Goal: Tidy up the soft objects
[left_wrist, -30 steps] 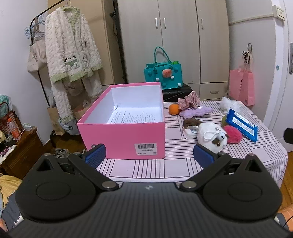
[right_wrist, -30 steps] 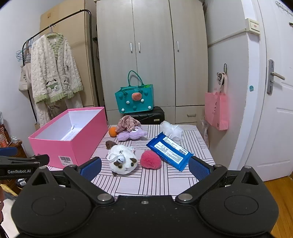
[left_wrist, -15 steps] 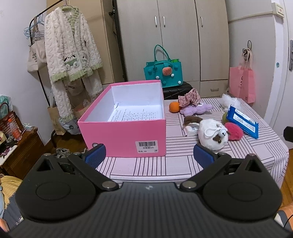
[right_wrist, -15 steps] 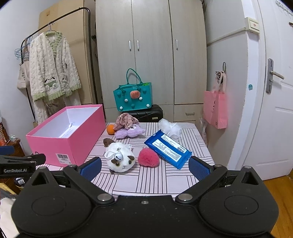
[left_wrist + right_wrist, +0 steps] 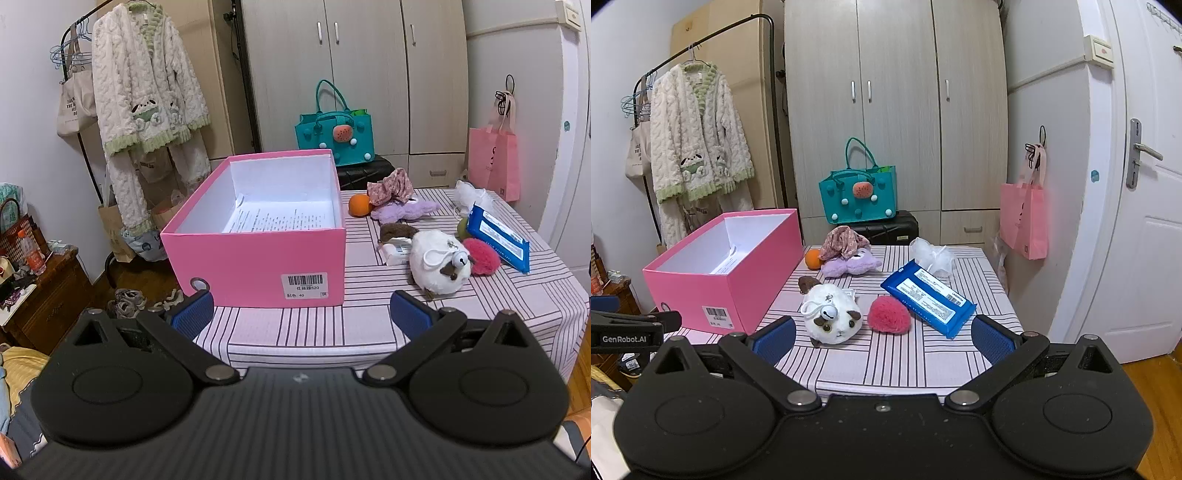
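One open pink cardboard box (image 5: pixel 258 266) sat lengthwise away from the left gripper (image 5: pixel 301 314) — both it and the right gripper (image 5: pixel 882 338) spread, empty — beside one white plush toy (image 5: pixel 833 314).

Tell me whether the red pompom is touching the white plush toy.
Apart. The right wrist view shows a strip of striped tablecloth between the white plush toy and the red pompom; the left wrist view overlaps them.

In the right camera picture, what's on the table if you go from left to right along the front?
Pink box → white plush toy → pink fluffy ball → blue wipes pack.
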{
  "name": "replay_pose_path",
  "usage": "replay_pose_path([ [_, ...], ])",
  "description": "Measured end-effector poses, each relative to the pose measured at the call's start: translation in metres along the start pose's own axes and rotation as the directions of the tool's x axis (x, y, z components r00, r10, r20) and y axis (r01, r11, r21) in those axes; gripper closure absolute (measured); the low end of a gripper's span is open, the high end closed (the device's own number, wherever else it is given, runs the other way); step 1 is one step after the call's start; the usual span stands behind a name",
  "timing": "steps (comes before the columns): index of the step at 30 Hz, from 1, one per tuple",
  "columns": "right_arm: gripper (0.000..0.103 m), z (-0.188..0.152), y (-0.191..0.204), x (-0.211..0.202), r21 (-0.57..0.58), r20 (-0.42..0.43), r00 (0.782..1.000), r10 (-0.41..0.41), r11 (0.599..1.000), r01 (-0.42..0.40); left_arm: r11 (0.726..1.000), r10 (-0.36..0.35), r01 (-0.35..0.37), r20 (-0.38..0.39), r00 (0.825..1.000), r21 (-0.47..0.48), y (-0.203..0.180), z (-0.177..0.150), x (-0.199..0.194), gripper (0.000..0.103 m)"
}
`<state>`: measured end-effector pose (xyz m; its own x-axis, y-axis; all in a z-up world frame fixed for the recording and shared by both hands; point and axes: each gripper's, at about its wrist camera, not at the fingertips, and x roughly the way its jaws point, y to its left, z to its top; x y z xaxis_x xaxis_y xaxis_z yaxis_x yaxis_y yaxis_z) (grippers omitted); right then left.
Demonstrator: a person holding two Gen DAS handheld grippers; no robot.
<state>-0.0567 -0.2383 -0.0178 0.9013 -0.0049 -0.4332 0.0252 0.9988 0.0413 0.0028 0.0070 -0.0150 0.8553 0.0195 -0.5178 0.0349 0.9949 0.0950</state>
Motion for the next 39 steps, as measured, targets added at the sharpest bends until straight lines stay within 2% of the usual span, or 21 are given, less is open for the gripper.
replay_pose_path([
  [14,0.0,-0.002,-0.003,0.002,0.024,0.009,1.0,0.005,1.0,-0.006,1.0,0.005,-0.005,0.011,1.0,-0.004,-0.003,0.002,-0.004,0.0],
  [24,0.0,0.0,-0.004,-0.005,0.035,0.057,0.997,-0.05,0.998,0.048,0.999,0.013,-0.01,0.07,0.997,-0.039,-0.004,0.0,-0.011,0.0],
  [29,0.0,0.0,-0.005,-0.006,0.037,0.064,0.997,-0.047,0.998,0.044,0.999,0.004,0.0,0.097,0.995,-0.043,-0.004,0.0,-0.016,0.0],
  [34,0.0,-0.001,-0.005,-0.009,0.03,0.085,0.996,-0.04,0.999,0.037,0.998,0.033,-0.026,0.148,0.988,-0.054,-0.003,-0.002,-0.019,0.0],
  [39,0.0,0.001,-0.005,-0.003,-0.017,0.121,0.993,-0.012,1.0,0.014,0.999,0.027,-0.023,0.129,0.991,-0.033,-0.001,0.003,-0.008,0.0],
])
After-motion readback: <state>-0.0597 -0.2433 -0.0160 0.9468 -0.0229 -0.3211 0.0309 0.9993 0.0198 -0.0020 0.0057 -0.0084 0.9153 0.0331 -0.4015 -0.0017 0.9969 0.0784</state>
